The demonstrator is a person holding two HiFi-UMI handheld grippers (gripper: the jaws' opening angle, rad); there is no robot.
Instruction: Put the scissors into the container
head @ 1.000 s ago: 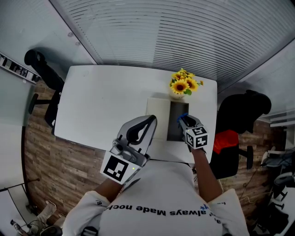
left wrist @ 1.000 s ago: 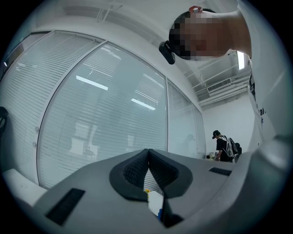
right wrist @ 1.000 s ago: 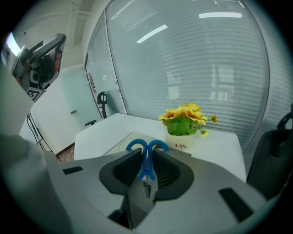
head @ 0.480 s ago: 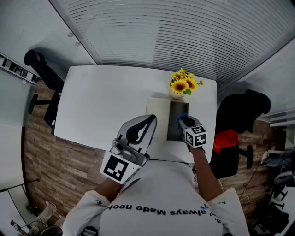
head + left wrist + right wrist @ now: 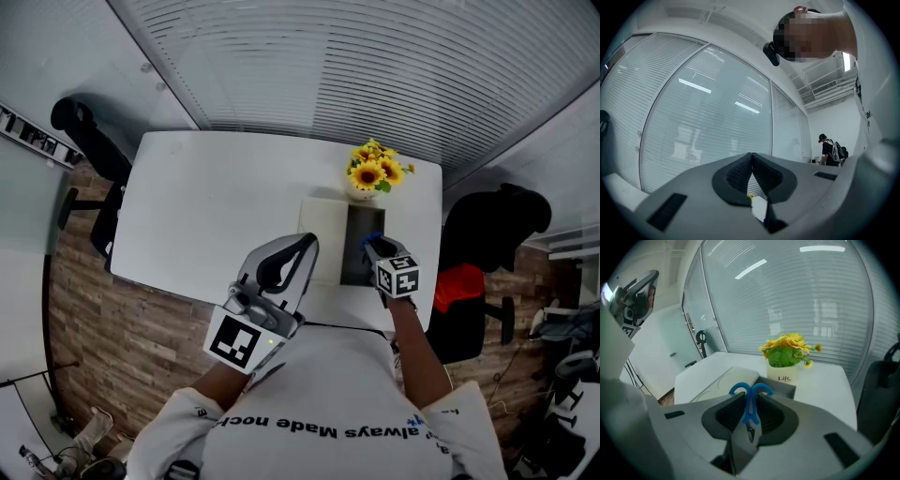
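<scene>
My right gripper (image 5: 751,405) is shut on the blue-handled scissors (image 5: 751,401), whose loops point ahead toward the dark grey container (image 5: 780,386). From the head view the right gripper (image 5: 376,247) hangs over the near part of the container (image 5: 357,225), the scissors' blue handle (image 5: 373,238) just showing. My left gripper (image 5: 302,246) is raised above the table's near edge, left of the container, jaws together with nothing between them. The left gripper view has that gripper (image 5: 752,157) tilted up at glass walls.
A white pot of sunflowers (image 5: 372,173) stands just behind the container. A white lid or tray (image 5: 321,236) lies along the container's left side. Black office chairs (image 5: 495,246) stand right and left (image 5: 86,141) of the white table (image 5: 216,206).
</scene>
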